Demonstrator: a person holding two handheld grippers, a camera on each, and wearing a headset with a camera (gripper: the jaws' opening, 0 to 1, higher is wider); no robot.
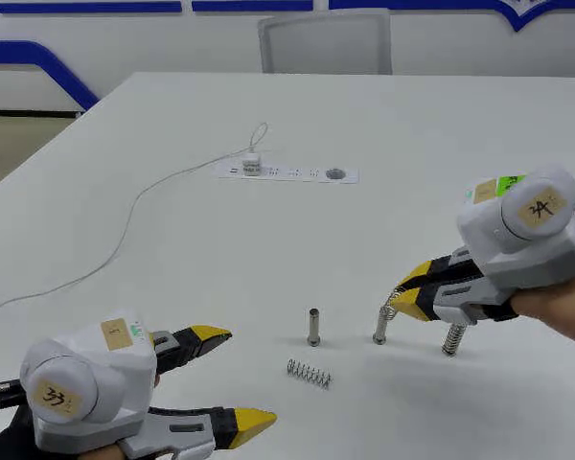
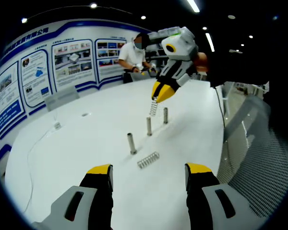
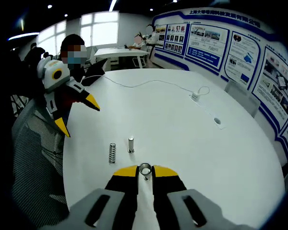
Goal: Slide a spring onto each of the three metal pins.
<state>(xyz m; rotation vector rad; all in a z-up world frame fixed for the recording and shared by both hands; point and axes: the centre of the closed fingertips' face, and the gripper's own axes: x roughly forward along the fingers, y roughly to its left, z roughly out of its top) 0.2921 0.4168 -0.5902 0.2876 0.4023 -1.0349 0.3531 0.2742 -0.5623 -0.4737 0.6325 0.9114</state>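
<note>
Above the middle pin (image 1: 380, 326), the right gripper (image 1: 407, 290) pinches a spring (image 2: 153, 107), seemingly near-upright; the left gripper (image 1: 241, 375) gapes empty.

left gripper (image 1: 241, 376) tagged 33, right gripper (image 1: 401, 296) 3a; white bodies, yellow-tipped black jaws

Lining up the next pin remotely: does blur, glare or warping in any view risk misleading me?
Head view: even light, sharp, faint shadows; the bare pin and loose spring read clearly. Left gripper view: fisheye curves the table, ceiling lights glare. Right gripper view: same curving, bright window; the held spring in the right tongs shows end-on.
</note>
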